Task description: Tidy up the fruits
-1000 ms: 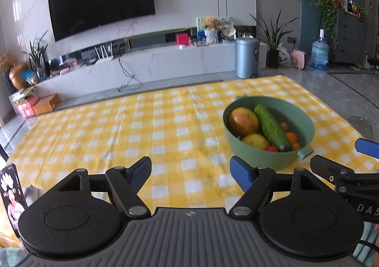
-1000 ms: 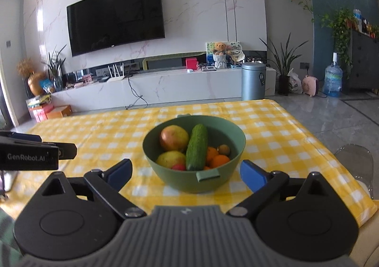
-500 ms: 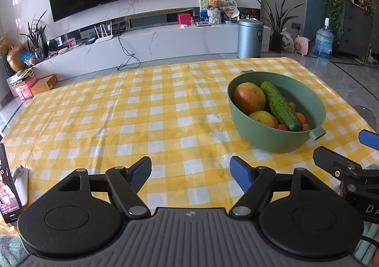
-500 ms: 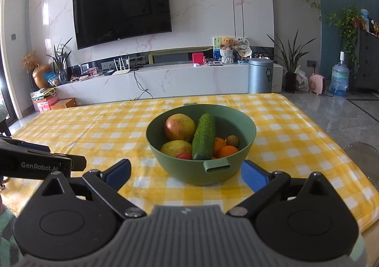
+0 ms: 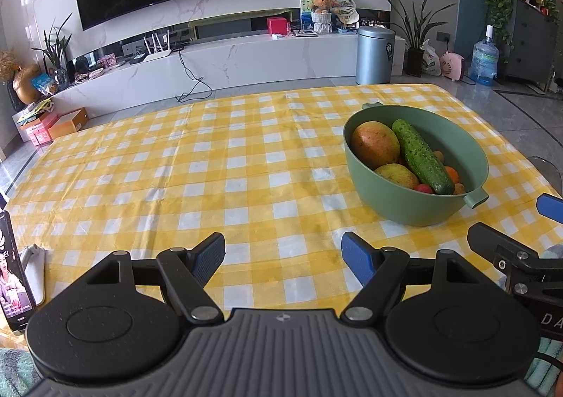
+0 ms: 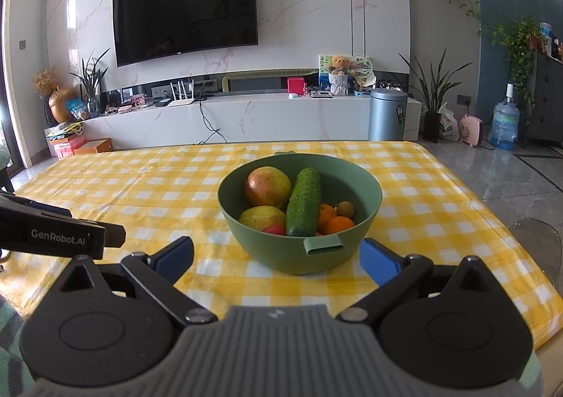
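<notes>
A green bowl stands on the yellow checked tablecloth, straight ahead in the right wrist view and at the right in the left wrist view. It holds a cucumber, two mangoes, oranges and small fruits. My right gripper is open and empty, just short of the bowl's near handle. My left gripper is open and empty over bare cloth, left of the bowl.
A phone on a white stand sits at the table's near left corner. A clear chair back stands off the table's right edge. A TV wall and a low cabinet lie beyond the far edge.
Both grippers have risen and tilted, so the table and bowl sit lower and nearer in view. Both stay open. The bowl and fruit have not moved.
</notes>
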Demonstrator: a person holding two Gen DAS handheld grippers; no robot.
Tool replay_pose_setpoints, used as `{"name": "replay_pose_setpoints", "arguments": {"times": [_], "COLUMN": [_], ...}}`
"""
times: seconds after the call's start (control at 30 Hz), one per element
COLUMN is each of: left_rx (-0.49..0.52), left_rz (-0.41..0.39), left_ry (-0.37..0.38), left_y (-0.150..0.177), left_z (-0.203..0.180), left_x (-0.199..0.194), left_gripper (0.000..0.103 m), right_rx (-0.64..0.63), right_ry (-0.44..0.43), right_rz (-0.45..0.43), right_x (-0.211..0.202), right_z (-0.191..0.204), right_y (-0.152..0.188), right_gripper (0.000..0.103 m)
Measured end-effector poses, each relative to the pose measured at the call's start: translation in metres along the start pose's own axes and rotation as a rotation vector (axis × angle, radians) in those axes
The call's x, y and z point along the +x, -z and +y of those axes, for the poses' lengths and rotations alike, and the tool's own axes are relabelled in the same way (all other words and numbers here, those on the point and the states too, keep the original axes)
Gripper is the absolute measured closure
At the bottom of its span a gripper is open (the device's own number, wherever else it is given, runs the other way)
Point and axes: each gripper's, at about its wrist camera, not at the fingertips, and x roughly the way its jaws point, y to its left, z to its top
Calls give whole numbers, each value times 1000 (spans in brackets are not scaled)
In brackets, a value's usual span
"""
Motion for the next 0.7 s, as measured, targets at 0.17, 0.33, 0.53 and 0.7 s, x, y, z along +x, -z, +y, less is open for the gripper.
{"name": "replay_pose_setpoints", "arguments": {"times": [0.17, 0.33, 0.53, 0.7], "left_rx": [0, -1, 2, 3], "left_rz": [-1, -1, 1, 6], "left_ry": [-1, -4, -4, -6], "left_y": [0, 0, 0, 2], "left_z": [0, 1, 1, 2], "left_x": [0, 0, 0, -1], "left_gripper": [14, 14, 14, 14], "right_rx": [0, 1, 1, 0], "right_ry": [1, 0, 1, 2], "right_rz": [-1, -3, -4, -3], "right_x": [0, -1, -1, -1], "right_z": [0, -1, -1, -1], "right_y": [0, 0, 0, 0], "right_gripper": [6, 6, 6, 6]}}
